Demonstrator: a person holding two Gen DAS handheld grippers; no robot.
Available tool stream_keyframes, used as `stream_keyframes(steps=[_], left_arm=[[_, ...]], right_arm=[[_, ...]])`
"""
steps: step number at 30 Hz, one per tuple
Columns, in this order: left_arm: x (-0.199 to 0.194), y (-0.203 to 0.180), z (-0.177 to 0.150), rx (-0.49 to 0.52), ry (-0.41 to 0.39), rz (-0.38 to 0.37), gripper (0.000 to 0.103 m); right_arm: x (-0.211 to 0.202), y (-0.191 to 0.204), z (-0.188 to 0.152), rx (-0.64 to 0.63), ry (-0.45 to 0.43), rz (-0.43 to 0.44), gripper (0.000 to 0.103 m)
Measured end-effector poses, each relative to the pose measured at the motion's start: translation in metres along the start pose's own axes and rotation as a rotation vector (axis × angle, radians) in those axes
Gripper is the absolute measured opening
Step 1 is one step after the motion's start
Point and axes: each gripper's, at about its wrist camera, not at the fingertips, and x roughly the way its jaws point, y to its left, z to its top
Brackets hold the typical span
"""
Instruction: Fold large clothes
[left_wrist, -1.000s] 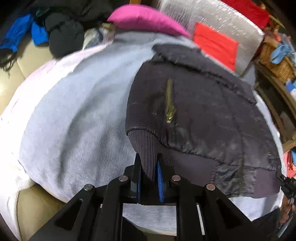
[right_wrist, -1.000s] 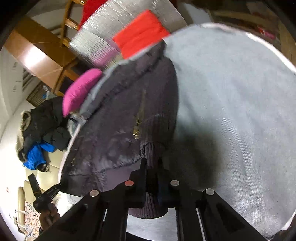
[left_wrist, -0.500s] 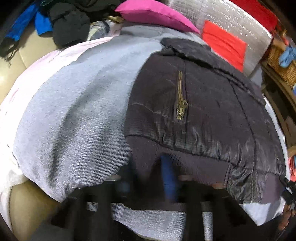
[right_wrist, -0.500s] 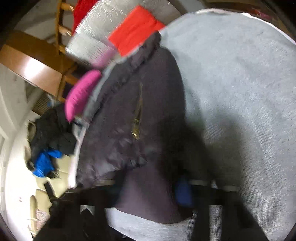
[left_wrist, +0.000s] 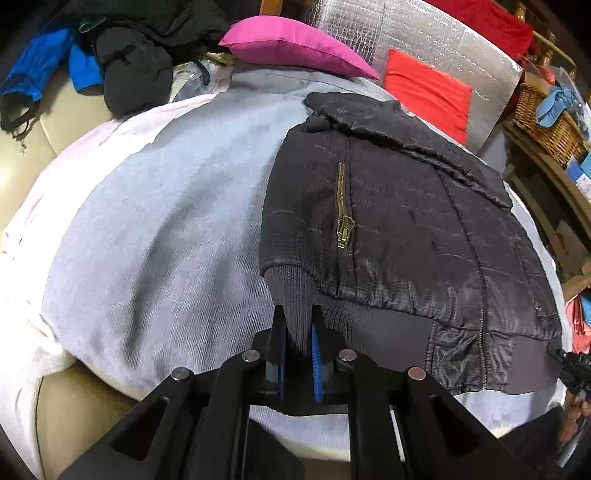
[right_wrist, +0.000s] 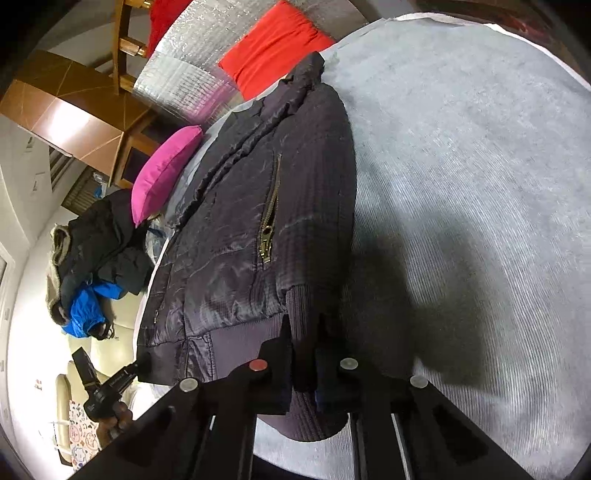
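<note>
A dark quilted jacket (left_wrist: 399, 229) with a brass zipper lies folded on a grey blanket (left_wrist: 166, 221); it also shows in the right wrist view (right_wrist: 258, 221). My left gripper (left_wrist: 297, 317) is shut on the jacket's ribbed cuff (left_wrist: 291, 291) at its near left corner. My right gripper (right_wrist: 304, 332) is shut on the ribbed cuff (right_wrist: 306, 310) at the jacket's near right corner. The other gripper shows small at the far hem in each view: in the left wrist view (left_wrist: 570, 365) and in the right wrist view (right_wrist: 107, 384).
A pink cushion (left_wrist: 295, 48), a red cushion (left_wrist: 428, 92) and silver foil padding (left_wrist: 443, 37) lie beyond the jacket. Black and blue clothes (left_wrist: 122, 62) are piled at the back left on a beige sofa (left_wrist: 22, 147). A wicker basket (left_wrist: 546, 122) stands at the right.
Both grippers dipped toward the hem with blur half a second ago, then settled back gripping the cuffs. The jacket looks flatter and its folded edges straighter than one second ago.
</note>
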Motion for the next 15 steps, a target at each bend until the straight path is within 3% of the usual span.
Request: stream_keyframes(steps=[6,11,15], left_arm=[[0.001,0.004,-0.005,-0.02,0.018,-0.005,0.011],[0.015,0.01,0.006,-0.085,0.05,-0.025,0.016],[0.018,0.012,0.01,-0.132,0.03,-0.009,0.033]], right_arm=[[-0.019,-0.007,-0.029,0.004,0.028,0.007,0.009],[-0.025,-0.003,-0.026,-0.02,0.013,0.007,0.013],[-0.018,0.005,-0.02,-0.055,0.005,-0.042,0.019]])
